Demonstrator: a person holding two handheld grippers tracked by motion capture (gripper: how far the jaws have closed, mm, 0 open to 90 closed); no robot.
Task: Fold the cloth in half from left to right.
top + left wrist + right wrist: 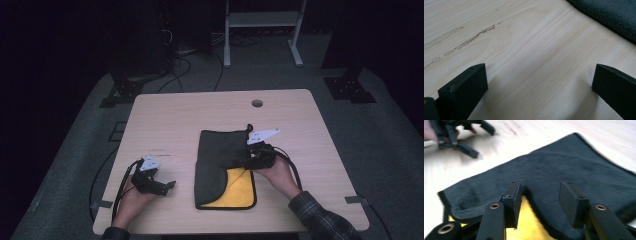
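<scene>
Cloth (222, 160) is laid flat on the table (165, 115), slightly right of centre and toward the near edge. Dark side is up; the near right corner is folded back, so the yellow underside (239, 192) is exposed. A small hang loop (249, 128) is seen at the cloth's far right corner.

Room: the far half of the table is bare apart from a cable hole (257, 103) near the far edge. A wide bare strip is left between the cloth and the left edge, a narrower one toward the right edge. The cloth's near hem is seen just short of the table's near edge.

Right gripper (252, 161) is placed at the cloth's right edge, at the fold line, with the hand (279, 175) brought in from the near right corner. In the right gripper view the jaws are seen parted to a middling gap over the dark flap, yellow showing beneath; nothing is pinched between them.

Left gripper (167, 186) is rested low over bare wood near the near left corner, pointed toward the cloth and kept apart from its left edge. Its jaws are spread wide and nothing is held; the left hand (132, 197) is laid on the table behind it.
</scene>
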